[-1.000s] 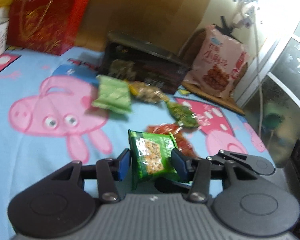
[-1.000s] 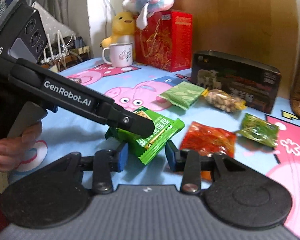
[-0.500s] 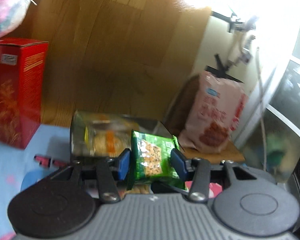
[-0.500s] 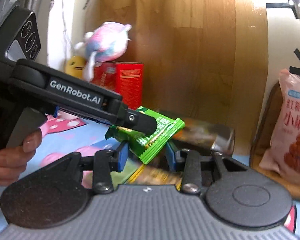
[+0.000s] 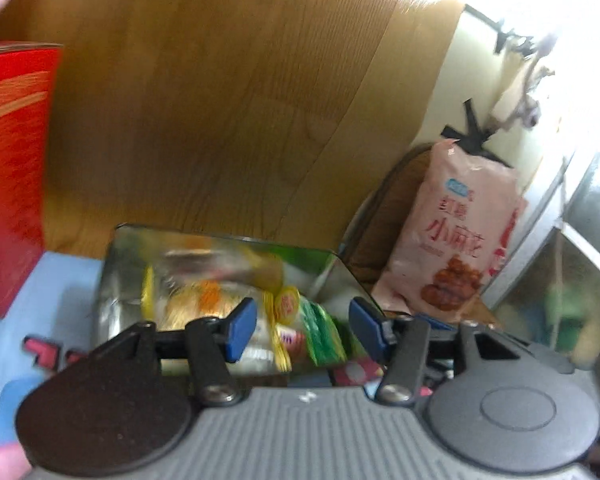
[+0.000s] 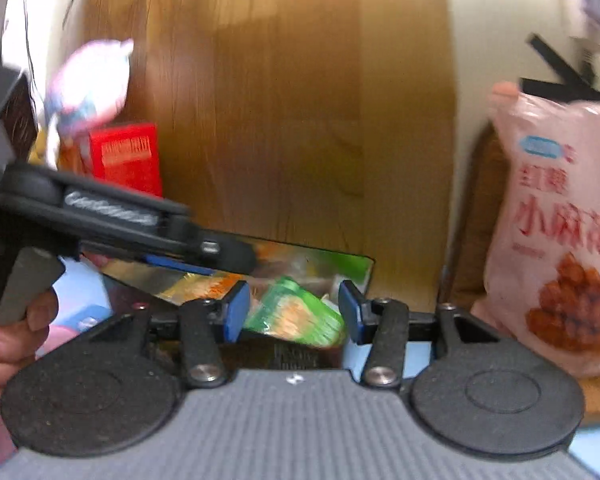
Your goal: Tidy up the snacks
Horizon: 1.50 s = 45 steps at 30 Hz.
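Both grippers side by side, jaws opening.
Left gripper (image 5: 303, 330) and right gripper (image 6: 291, 312) angled slightly downward, blue pads apart, gripping nothing; hand (image 6: 14, 344) wrapped around the left handle.

A green snack packet (image 6: 296, 312) printed with crackers lies tilted inside the shiny open box (image 5: 116, 264), among yellow and orange wrapped snacks (image 5: 204, 300). It appears blurred, touching neither blue pad.
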Available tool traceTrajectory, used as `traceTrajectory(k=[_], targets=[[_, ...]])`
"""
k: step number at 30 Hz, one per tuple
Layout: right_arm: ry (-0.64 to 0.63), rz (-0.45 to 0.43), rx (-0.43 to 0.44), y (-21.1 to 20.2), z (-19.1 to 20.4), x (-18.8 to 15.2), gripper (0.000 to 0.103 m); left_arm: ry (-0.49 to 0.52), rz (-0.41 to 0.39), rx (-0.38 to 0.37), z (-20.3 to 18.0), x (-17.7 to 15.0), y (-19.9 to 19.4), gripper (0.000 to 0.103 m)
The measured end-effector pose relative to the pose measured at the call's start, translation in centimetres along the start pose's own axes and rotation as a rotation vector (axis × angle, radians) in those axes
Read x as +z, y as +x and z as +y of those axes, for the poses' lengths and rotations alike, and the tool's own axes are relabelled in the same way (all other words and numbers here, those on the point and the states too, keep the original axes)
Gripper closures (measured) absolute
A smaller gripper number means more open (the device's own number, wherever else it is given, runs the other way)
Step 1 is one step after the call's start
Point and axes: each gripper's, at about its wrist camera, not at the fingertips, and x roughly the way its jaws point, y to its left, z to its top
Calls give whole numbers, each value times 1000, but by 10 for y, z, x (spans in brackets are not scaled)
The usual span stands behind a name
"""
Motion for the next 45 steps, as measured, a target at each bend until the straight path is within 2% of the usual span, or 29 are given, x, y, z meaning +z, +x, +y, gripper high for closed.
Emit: traceTrajectory(k=[3,8,9,11,12,14,16,17,18,20,21,22,23,24,26,27,28,29,30,32,35,36,41,45], targets=[[82,42,21,-28,-11,-22,51,-16,23,-42,2,-23,-31,50],[159,218,58,-39,-11,-64,51,-62,137,-68,2,-77,-51,50],[165,234,55,-38,-8,-71,49,-62,164,-64,0,-89,-50,50],[175,201,66,-44,-1,-78,50,-54,205,-47,-5,-111,-49,50],[181,200,82,-46,2,-79,50,-50,207,-42,-7,-120,-51,50],[211,199,98,-49,1,-82,50,12,157,-24,-13,-133,-57,48],[253,194,81,-54,-4,-84,49,70,112,-7,-15,-141,-60,48],[263,185,60,-58,-5,-84,45,88,98,5,-16,-144,-61,49],[260,177,23,-60,-6,-84,40,102,95,19,-19,-144,-61,49],[231,172,-110,-70,-7,-85,24,146,86,67,-27,-145,-58,47],[212,176,-166,-72,-9,-86,22,168,79,98,-31,-146,-57,44],[194,186,-216,-74,-11,-86,18,179,75,125,-34,-147,-57,34],[187,197,-245,-76,-13,-87,13,183,72,149,-35,-148,-56,30],[185,199,-243,-78,-15,-87,11,186,71,172,-37,-148,-55,29],[159,221,-239,-79,-14,-88,0,198,71,237,-40,-147,-54,24],[121,240,-247,-77,-10,-87,0,210,74,290,-42,-148,-52,20],[74,262,-256,-74,-6,-87,0,209,84,340,-43,-149,-50,9],[34,276,-269,-71,-1,-87,0,194,91,371,-42,-148,-49,2],[18,271,-277,-70,2,-87,0,174,92,383,-40,-147,-49,0],[26,272,-281,-70,2,-87,0,159,88,406,-35,-144,-48,0],[55,271,-280,-72,-5,-88,0,207,118,445,-34,-137,-38,0],[57,271,-279,-72,-6,-87,0,211,120,437,-33,-134,-34,0],[63,276,-288,-67,-11,-84,0,177,97,492,-26,-119,-9,0],[73,278,-306,-59,-15,-81,0,185,92,471,-20,-115,-5,0]])
